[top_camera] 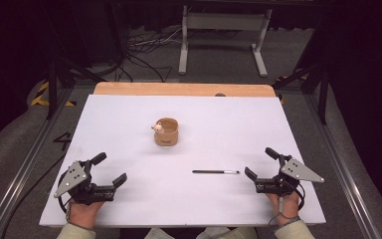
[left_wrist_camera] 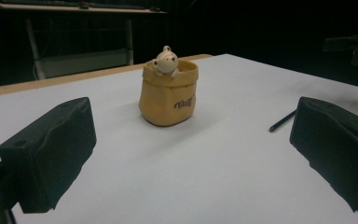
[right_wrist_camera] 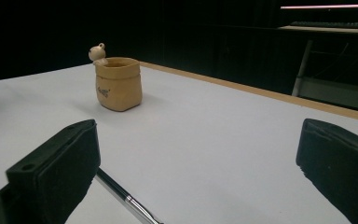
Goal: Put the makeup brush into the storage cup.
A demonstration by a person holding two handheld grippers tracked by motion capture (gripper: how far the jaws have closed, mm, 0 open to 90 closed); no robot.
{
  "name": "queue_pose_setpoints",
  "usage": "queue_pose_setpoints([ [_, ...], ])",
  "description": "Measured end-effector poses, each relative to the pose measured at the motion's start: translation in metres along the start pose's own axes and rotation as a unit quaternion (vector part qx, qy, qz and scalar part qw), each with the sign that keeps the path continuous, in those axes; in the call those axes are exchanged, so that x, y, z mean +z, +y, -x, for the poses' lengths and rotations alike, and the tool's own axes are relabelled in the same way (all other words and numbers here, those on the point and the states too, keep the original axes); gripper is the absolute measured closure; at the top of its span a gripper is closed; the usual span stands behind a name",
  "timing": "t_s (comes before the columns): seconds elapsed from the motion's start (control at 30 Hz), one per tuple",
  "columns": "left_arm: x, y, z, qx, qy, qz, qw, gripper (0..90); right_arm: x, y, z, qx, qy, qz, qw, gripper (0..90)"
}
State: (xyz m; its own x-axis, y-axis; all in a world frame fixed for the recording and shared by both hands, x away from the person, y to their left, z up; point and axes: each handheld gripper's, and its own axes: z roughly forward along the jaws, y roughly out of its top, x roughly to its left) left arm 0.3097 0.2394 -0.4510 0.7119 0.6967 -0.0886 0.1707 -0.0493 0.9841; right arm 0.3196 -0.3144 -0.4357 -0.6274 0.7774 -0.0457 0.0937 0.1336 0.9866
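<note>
Both grippers, left [top_camera: 110, 174] and right [top_camera: 260, 163], rest spread wide near the pot [top_camera: 166, 132]; a careless sweep could roll the pen [top_camera: 215, 172] away.

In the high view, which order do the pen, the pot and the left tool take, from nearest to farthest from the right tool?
1. Pen: just left of the right tool.
2. Pot: table centre, farther back.
3. Left tool: opposite side, near edge.

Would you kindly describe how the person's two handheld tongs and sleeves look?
Both the left tongs and right tongs are black with blocky padded jaws, each topped by a grey three-cornered plate with small holes. A dark cable loops near each wrist. The sleeve cuffs are pale beige.
</note>
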Motion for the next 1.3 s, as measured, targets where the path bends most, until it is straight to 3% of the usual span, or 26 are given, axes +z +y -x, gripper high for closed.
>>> queue_pose_setpoints([
  [0.2,0.0,0.001,-0.002,-0.007,-0.002,0.008,0.9999,1.3,-0.001,0.0,0.0,-0.002,-0.001,-0.002,1.0,0.0],
  [0.5,0.004,0.002,-0.002,-0.011,-0.006,-0.011,0.9999,1.6,-0.003,0.006,0.001,-0.004,0.007,-0.011,0.9999,0.0],
  [0.57,0.005,0.001,-0.002,-0.012,-0.007,-0.014,0.9998,1.7,-0.007,0.012,0.002,-0.013,0.01,-0.003,0.9999,0.0],
  [0.7,0.005,0.001,-0.001,-0.009,-0.008,-0.018,0.9998,1.7,-0.009,0.019,0.005,-0.006,0.009,0.002,0.9999,0.0],
  [0.97,0.007,0.001,-0.002,-0.016,-0.01,-0.025,0.9995,1.6,0.004,0.034,0.008,-0.01,0.019,-0.012,0.9997,0.0],
  [1.3,0.008,0.001,-0.002,-0.02,-0.019,-0.035,0.999,1.9,0.037,0.057,0.001,-0.024,0.049,-0.035,0.9979,0.0],
])
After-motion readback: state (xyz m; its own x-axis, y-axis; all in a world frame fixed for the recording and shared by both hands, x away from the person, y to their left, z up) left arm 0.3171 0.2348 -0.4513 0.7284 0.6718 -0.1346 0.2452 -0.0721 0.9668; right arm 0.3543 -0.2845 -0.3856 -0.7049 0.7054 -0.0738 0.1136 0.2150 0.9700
